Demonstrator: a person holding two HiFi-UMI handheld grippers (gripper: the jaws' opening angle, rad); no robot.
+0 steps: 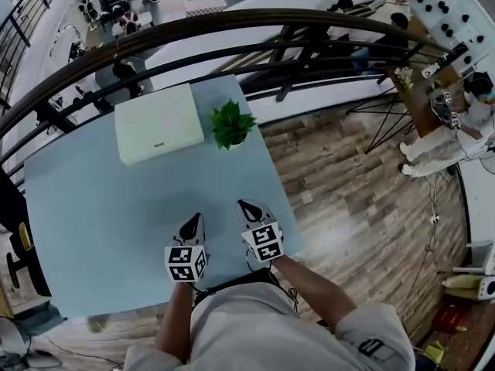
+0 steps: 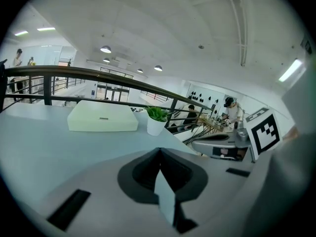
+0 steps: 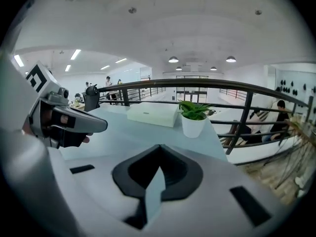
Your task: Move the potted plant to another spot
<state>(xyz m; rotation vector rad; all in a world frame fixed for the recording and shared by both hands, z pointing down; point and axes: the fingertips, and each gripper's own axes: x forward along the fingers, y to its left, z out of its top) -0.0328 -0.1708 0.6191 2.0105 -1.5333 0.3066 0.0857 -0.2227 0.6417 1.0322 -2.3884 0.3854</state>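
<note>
We hold left gripper [image 1: 198, 218] and right gripper [image 1: 245, 205] clenched, empty. Upper centre, plant [image 1: 231, 124] stands beside box [image 1: 158, 122], near table's [image 1: 100, 230] right edge; railing [image 1: 309, 20] behind.

A flat white box [image 1: 158, 122] lies on the pale blue table [image 1: 93, 222] beside a dark curved railing [image 1: 232, 20].

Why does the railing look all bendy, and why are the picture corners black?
Head view: the wide lens bows the straight railing into an arc. Left gripper view and right gripper view: the same kind of lens makes a round picture, so the corners stay black. The plant in the middle still looks sharp.
</note>
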